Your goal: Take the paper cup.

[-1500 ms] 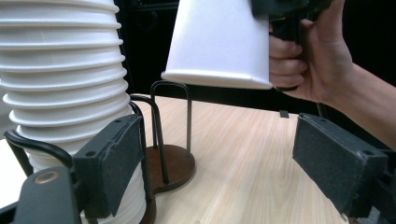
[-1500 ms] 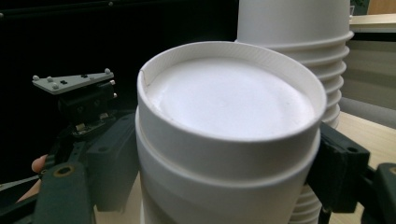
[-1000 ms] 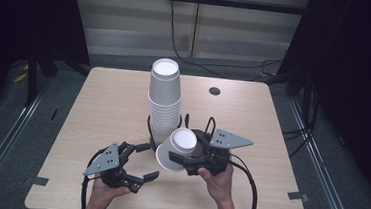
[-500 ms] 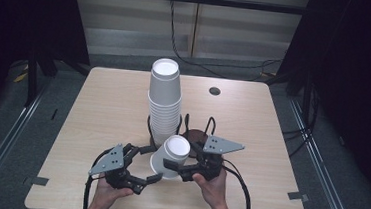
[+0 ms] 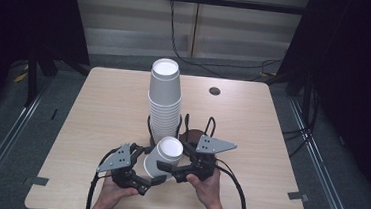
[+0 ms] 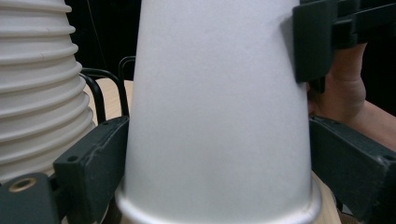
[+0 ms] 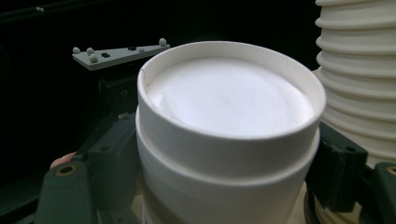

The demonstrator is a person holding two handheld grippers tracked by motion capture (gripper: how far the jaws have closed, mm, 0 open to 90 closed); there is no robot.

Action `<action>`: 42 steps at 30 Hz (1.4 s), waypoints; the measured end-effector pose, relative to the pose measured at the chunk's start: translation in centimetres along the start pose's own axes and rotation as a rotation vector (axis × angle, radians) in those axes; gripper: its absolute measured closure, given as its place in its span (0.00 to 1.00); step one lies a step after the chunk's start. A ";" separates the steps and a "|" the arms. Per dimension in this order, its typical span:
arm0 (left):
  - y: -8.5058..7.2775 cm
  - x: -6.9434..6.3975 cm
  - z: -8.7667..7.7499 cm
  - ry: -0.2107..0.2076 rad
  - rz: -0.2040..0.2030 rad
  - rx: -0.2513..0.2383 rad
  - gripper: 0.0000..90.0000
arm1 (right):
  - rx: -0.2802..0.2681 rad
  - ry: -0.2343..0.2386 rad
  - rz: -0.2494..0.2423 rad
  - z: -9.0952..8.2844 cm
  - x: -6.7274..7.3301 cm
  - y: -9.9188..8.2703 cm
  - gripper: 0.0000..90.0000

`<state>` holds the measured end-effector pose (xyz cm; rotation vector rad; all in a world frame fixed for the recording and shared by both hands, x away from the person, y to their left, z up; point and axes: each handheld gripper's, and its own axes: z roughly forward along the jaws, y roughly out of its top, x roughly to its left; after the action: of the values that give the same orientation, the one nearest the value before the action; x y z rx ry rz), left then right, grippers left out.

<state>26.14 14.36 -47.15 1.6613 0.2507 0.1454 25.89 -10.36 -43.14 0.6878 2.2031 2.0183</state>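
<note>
Both tongs pinch the same upturned white cups [image 5: 163,155] — the left gripper [image 5: 140,173] low near the rim, the right gripper [image 5: 174,170] higher, near the base — held tilted over the table [image 5: 98,107], just before the tall cup stack [image 5: 164,98]

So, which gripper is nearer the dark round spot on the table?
Right. The right gripper lies toward the person from the dark round spot; the left gripper lies farther back and left.

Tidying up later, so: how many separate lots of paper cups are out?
2: a tall upside-down stack mid-table, and a short nested lot in front of it, gripped by the left gripper and right gripper. Others may be hidden.
</note>
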 end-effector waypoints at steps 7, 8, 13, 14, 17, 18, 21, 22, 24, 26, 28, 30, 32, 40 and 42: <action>-0.1 0.1 0.5 0.000 -0.007 0.006 0.10 | 0.000 0.010 0.008 0.4 0.0 -0.3 0.24; -0.1 0.1 0.5 -0.003 -0.011 0.011 0.11 | -0.002 0.011 0.008 0.5 0.0 -0.3 0.24; -0.1 0.3 0.6 -0.003 -0.012 0.011 0.15 | -0.003 0.008 0.007 0.5 -0.1 -0.4 0.23; -0.2 0.3 0.6 -0.005 -0.009 0.015 0.15 | -0.001 0.007 0.003 0.5 -0.1 -0.4 0.23; -0.2 0.4 0.6 -0.001 -0.015 0.015 0.17 | 0.003 0.004 0.007 0.5 -0.2 -0.4 0.21; -0.2 0.4 0.6 -0.005 -0.014 0.009 0.17 | 0.001 0.004 0.010 0.5 -0.2 -0.4 0.21; -0.1 0.5 0.6 -0.006 -0.021 0.006 0.18 | -0.007 -0.001 0.008 0.5 -0.3 -0.3 0.19; -0.2 0.5 0.5 -0.007 -0.025 0.005 0.18 | -0.005 -0.011 0.009 0.5 -0.2 -0.3 0.16; -0.1 0.7 0.4 -0.004 -0.024 0.015 0.18 | -0.001 -0.014 0.023 0.4 -0.4 -0.3 0.14; -0.1 0.7 0.3 -0.009 -0.025 0.017 0.19 | -0.002 -0.008 0.035 0.4 -0.6 -0.3 0.14; -0.1 0.8 0.2 -0.006 -0.023 0.020 0.19 | -0.007 -0.007 0.034 0.3 -0.6 -0.2 0.14; -0.1 0.9 0.1 -0.002 -0.016 0.030 0.19 | -0.008 -0.011 0.030 0.1 -0.7 -0.1 0.14; -0.1 0.9 0.0 0.004 -0.012 0.041 0.19 | -0.009 -0.019 0.026 -0.1 -0.6 -0.1 0.14; 0.3 1.3 -0.1 0.009 0.009 0.087 0.19 | 0.013 -0.038 0.019 -1.5 -0.8 -0.4 0.14; 0.7 1.5 -0.1 -0.006 0.015 0.101 0.19 | 0.030 -0.047 0.019 -1.9 -0.8 -0.4 0.14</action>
<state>27.62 14.80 -46.57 1.7638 0.2440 0.1412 25.86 -12.47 -43.43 0.7541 2.2130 1.9608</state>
